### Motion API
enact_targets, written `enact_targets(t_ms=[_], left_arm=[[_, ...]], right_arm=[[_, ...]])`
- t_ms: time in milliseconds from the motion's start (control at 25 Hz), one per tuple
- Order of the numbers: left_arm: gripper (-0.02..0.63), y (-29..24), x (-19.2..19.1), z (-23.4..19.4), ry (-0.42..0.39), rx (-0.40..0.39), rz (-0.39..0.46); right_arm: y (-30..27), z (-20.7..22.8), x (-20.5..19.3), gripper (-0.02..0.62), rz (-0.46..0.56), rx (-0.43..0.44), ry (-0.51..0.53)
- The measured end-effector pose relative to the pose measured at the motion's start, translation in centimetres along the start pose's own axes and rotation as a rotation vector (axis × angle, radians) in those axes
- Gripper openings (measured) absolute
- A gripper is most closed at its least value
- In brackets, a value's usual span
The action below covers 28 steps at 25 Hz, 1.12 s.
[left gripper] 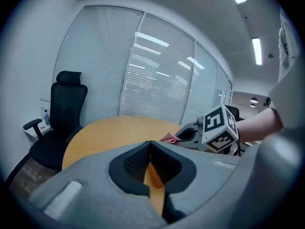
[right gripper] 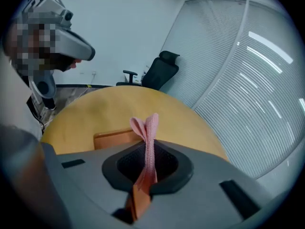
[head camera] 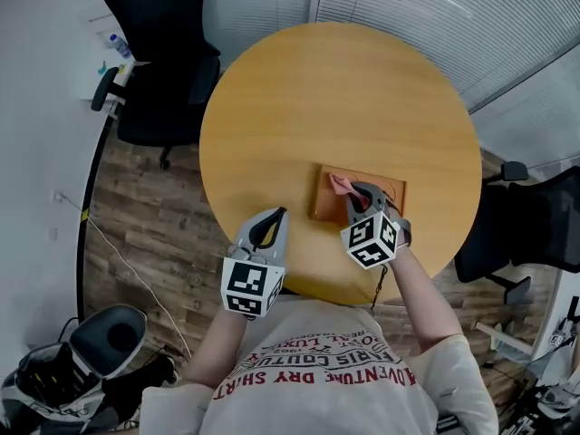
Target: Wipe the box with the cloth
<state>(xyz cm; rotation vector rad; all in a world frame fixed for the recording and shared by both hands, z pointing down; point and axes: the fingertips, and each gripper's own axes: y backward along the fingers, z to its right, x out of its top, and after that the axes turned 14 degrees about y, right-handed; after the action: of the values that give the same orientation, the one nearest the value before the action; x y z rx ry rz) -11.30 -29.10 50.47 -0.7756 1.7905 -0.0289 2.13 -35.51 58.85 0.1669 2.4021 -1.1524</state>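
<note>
A flat orange-brown box [head camera: 327,188] lies on the round wooden table [head camera: 335,98] near its front right part. My right gripper [head camera: 352,188] hovers over the box, shut on a pink cloth [head camera: 342,184] that sticks out past its tips. In the right gripper view the pink cloth [right gripper: 148,132] stands pinched upright between the jaws, with the box [right gripper: 114,138] just beyond. My left gripper [head camera: 276,214] is over the table's front edge, left of the box, its jaws closed with nothing in them. The left gripper view shows the cloth [left gripper: 169,138] and the right gripper's marker cube [left gripper: 220,128].
A black office chair [head camera: 163,53] stands at the table's far left, another [head camera: 530,225] at its right. White blinds [head camera: 453,16] line the glass wall behind. Wood flooring [head camera: 145,234] with a cable lies to the left. A person's head with a headset [right gripper: 43,37] shows in the right gripper view.
</note>
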Motion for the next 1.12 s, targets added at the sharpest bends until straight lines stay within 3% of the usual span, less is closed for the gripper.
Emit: enact_targets(t_ms=[240, 720, 1120], left_arm=[[0.009, -1.2, -0.6, -1.5, 0.012, -0.006, -0.053], [0.009, -3.0, -0.4, -2.7, -0.001, -0.061, -0.098], [0.009, -3.4, -1.1, -2.9, -0.01, -0.067, -0.137]], right_arm=[[-3.8, 0.4, -0.4, 0.032, -0.092, 0.004, 0.155], [-6.7, -2.2, -1.3, 0.032, -0.206, 0.145, 0.092], [-5.5, -3.7, -1.7, 0.031, -0.223, 0.24, 0.116]])
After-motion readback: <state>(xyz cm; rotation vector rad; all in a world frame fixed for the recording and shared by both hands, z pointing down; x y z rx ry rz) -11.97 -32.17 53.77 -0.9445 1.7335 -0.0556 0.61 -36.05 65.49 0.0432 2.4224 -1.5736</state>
